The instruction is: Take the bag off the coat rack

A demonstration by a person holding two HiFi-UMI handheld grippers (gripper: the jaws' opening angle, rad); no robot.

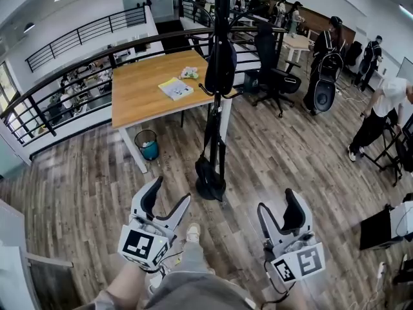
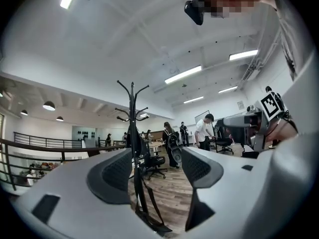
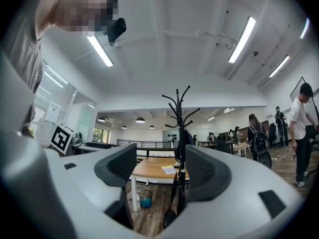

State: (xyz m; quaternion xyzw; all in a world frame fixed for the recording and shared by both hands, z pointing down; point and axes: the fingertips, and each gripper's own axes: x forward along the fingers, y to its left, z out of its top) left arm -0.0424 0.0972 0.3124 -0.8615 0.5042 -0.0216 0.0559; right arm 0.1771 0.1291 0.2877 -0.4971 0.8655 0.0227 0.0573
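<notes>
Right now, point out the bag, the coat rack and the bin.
bag [image 1: 221, 64]: head view, middle of its body.
coat rack [image 1: 222, 2]: head view, upper pole.
bin [image 1: 149, 150]: head view, front wall.

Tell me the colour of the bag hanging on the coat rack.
Black bag, same as the coat rack; clearest in the head view.

Blue bin [image 1: 148, 145] beside wooden table [image 1: 141, 90]

One coat rack [image 1: 212, 123], one long-strapped bag [image 1: 204, 170] (hanging low), one wooden surface [image 1: 139, 90], one blue bin [image 1: 147, 144], one booklet [image 1: 175, 88].
</notes>
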